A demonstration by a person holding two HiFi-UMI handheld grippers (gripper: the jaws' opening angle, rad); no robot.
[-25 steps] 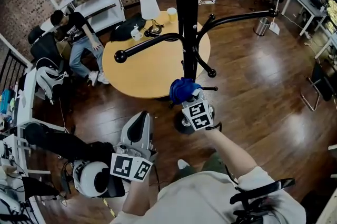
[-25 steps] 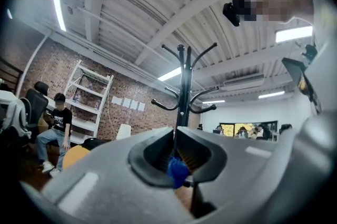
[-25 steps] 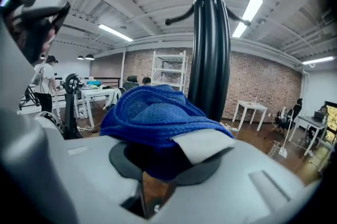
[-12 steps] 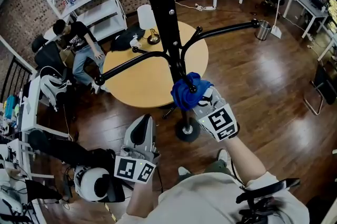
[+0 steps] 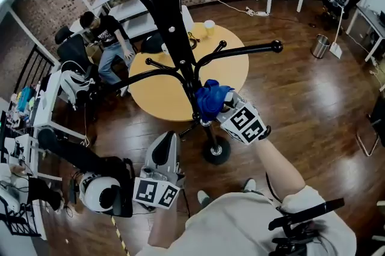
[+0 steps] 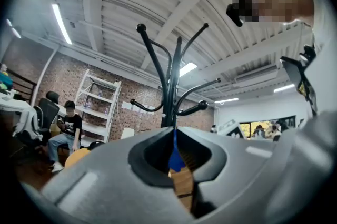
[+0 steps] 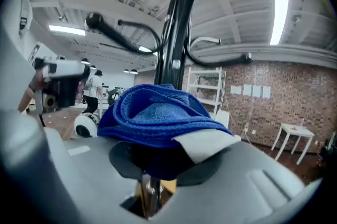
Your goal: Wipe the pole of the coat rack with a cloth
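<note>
Wiping seemed under way: the right hand-held gripper (image 5: 221, 106) pinched the blue cloth (image 5: 209, 98) against the coat-rack pole (image 5: 171, 32) at frame centre. The left hand-held gripper (image 5: 163, 151), lower centre, was closed and empty. Next, probably a slide along the pole.

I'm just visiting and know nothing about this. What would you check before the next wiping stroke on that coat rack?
1. Right gripper shut on the cloth: ok.
2. Cloth against the pole: ok, it appears pressed to it.
3. Left gripper out of the way: ok, low, shut, empty.
4. Upward path free: not ok, a hook arm branches off just above the cloth.
5. Base steady on the floor: cannot tell.
</note>
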